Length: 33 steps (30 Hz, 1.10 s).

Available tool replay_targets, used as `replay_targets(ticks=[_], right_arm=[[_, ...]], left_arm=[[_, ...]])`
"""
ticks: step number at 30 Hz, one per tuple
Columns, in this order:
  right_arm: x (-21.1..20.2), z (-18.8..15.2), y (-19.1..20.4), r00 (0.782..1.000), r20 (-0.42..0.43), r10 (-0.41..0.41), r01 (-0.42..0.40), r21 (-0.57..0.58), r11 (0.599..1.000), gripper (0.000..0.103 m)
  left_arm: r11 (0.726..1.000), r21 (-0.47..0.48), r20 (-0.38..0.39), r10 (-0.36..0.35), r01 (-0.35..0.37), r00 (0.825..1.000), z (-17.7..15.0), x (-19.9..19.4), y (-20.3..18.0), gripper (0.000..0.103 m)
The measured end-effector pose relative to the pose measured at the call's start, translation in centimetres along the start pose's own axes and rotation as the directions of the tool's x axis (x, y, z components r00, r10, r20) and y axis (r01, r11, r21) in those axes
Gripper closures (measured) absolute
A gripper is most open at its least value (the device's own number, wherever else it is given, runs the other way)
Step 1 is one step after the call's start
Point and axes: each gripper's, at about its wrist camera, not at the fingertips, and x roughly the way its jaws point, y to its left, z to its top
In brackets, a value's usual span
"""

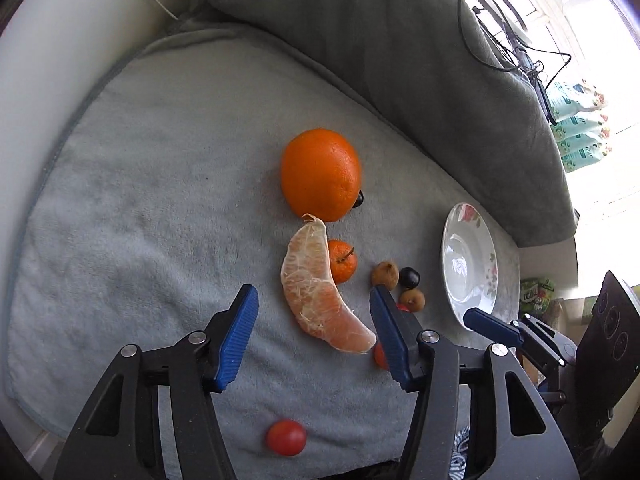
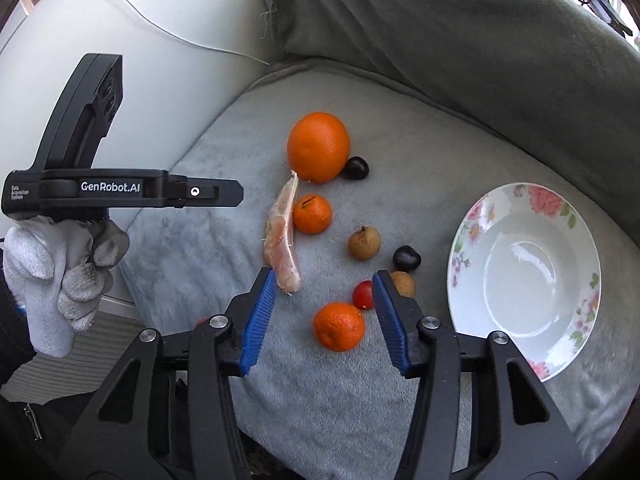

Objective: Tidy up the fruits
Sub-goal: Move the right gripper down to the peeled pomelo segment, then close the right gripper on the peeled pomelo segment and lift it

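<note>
Lettering "GenRobot.AI", "Data Acquisition System" on left gripper [image 2: 224, 194] body.

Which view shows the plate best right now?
The right wrist view: the plate sits nearly whole, empty, floral rim clear. The left wrist view shows it edge-on and narrow, its lower rim crossed by the right gripper's finger.

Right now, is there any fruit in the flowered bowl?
No, the flowered bowl sits empty on the grey blanket, with every fruit, like the big orange, lying outside it.
</note>
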Motion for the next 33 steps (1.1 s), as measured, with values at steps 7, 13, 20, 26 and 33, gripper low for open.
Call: replay_targets(ticks=[7,13,20,26,33], right_arm=[[3.2,-0.2,1.2,1.000,-0.024,-0.005,0.003,-0.071,0.997,0.054],[5.2,-0.4,1.9,0.999,-0.031,-0.006,0.003,-0.088,0.996,0.054],[6.7,-0.3,2.6,0.999,-0.027,-0.030,0.027,-0.113,0.993,0.058],[7.6,-0.2,3.0,0.999,-0.033,-0.027,0.023,-0.118,0.993,0.065],[9.1,-0.2,4.2,0.998,-0.049,-0.030,0.023,-0.142,0.990,0.074]], left_arm=[[1.000,0.004,-0.027,-0.015,0.015,1.000,1.5,1.8,0.7,0.047],[1.000,0.020,-0.056,-0.015,0.016,0.998,2.0,3.3,1.1,0.047],[0.999,0.037,-0.092,-0.020,0.024,0.996,2.4,4.7,1.1,0.048],[0.998,0.047,-0.108,-0.030,0.035,0.994,2.4,5.2,1.3,0.052],[0.997,0.026,-0.103,-0.063,0.066,0.993,2.4,4.7,2.3,0.061]])
